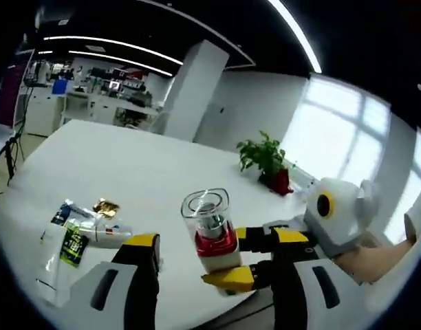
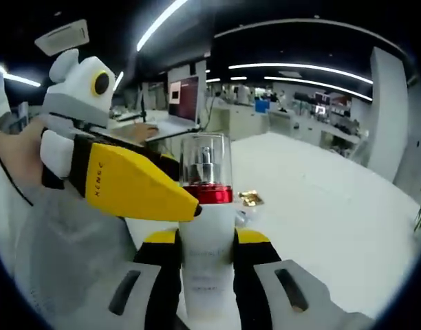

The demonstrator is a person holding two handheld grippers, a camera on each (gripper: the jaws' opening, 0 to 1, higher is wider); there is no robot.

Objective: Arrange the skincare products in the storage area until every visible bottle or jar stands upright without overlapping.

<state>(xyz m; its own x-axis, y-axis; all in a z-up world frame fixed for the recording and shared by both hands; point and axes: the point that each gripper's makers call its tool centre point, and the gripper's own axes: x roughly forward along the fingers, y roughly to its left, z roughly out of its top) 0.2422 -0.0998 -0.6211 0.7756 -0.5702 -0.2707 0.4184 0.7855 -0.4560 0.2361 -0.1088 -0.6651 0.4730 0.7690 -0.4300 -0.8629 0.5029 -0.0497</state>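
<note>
Right gripper view: pump bottle held upright off the table, mid-placement.

Right claw (image 2: 206,258) is clamped on the white body of the pump bottle (image 2: 205,206), clear cap up; the left claw (image 2: 190,206) touches its red collar, its spread impossible to judge. Beyond, pouches (image 1: 76,237) and a gold wrapper (image 1: 105,206) lie flat on the table (image 1: 128,158). Next, likely: set the bottle down standing, apart from them.
</note>
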